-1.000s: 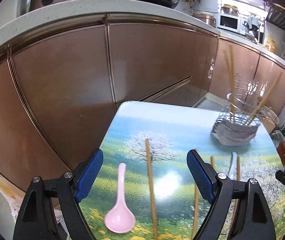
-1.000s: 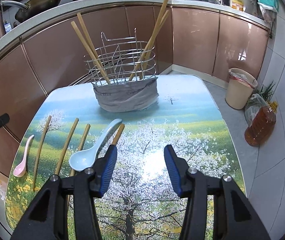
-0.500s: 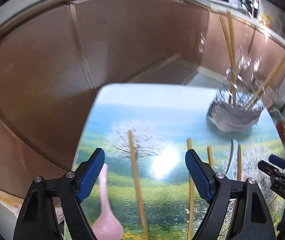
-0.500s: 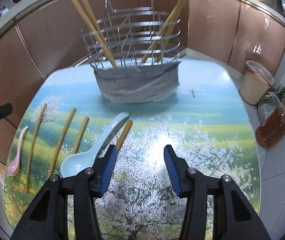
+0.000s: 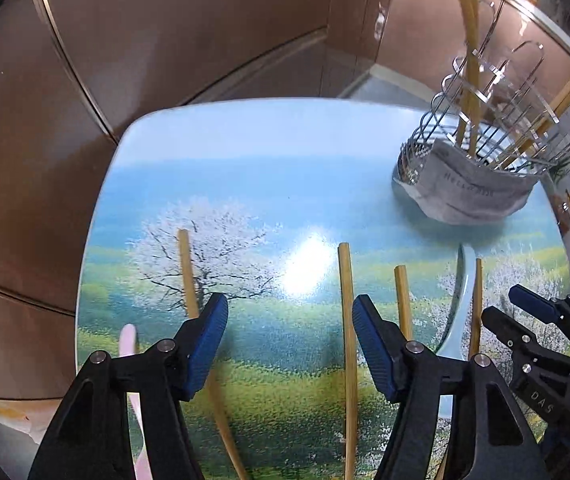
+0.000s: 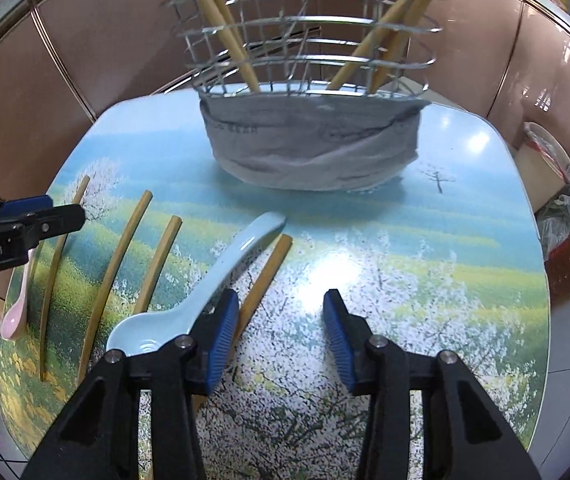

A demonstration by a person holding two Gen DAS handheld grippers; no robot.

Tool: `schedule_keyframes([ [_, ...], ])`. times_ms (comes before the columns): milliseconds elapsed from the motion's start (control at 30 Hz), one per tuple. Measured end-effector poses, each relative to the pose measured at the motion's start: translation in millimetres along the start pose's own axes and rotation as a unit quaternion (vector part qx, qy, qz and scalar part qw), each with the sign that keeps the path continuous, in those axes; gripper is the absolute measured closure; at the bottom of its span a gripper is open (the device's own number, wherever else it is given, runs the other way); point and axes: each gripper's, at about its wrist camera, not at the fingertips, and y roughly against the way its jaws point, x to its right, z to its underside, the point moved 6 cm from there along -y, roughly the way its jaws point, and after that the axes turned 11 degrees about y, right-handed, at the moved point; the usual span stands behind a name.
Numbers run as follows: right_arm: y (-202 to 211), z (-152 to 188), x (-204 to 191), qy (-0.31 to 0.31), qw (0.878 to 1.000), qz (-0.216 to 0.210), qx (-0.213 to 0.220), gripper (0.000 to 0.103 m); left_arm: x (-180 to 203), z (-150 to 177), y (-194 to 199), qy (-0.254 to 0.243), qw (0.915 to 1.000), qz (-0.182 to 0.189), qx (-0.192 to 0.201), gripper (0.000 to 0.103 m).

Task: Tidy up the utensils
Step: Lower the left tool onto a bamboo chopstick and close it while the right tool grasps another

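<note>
Both claws have dropped closer to the worktop [image 6: 425, 240] since a second ago, and the wire basket [image 6: 309, 64] now looms larger in the right view. The left claw [image 5: 289, 332] is narrowing with nothing pressed between its pads; one chopstick [image 5: 347, 320] lies just inside its right pad, another chopstick [image 5: 189, 280] passes under its left pad, and the pink spoon [image 5: 129, 340] sits further from the basket than either. The right claw [image 6: 281, 328] is also closing, at a middling gap, on bare worktop.

The blue spoon [image 6: 205, 296] lies nearer the right claw than the left, just beyond that claw's left pad on the side away from the open worktop, bowl towards the claw and handle pointing at the basket. A chopstick [image 6: 265, 276] lies alongside it, on the claw's side. My guess is that the right claw must shift sideways over the spoon's handle.

The spoon is glossy pale blue ceramic, probably slippery. The basket, with a grey cloth [image 6: 313, 148] round its base, already holds upright chopsticks.
</note>
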Motion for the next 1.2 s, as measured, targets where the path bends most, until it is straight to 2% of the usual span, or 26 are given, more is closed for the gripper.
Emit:
schedule_keyframes([
  [233,-9,-5,-5,0.009,1.000,0.005,-0.015,0.064,8,-3,-20,-0.008,0.9993,-0.003,-0.035,0.047],
  [633,-14,-10,-5,0.019,1.000,-0.004,-0.018,0.065,19,-7,-40,-0.019,0.9986,-0.001,-0.050,0.047],
  [833,-19,-7,-11,0.034,0.999,-0.001,-0.024,0.066,14,-2,-53,-0.021,0.9975,-0.001,-0.068,0.056],
  [900,-19,-6,-10,0.040,0.999,0.001,-0.024,0.066,12,-2,-54,-0.027,0.9978,-0.010,-0.059,0.056],
  [1067,-17,-1,-10,0.070,0.997,0.003,-0.031,0.074,9,-2,-57,-0.033,0.9978,-0.008,-0.058,0.056],
  [1200,-12,8,-9,0.105,0.994,-0.012,-0.037,0.087,10,0,-58,-0.043,0.9976,-0.006,-0.054,0.058],
])
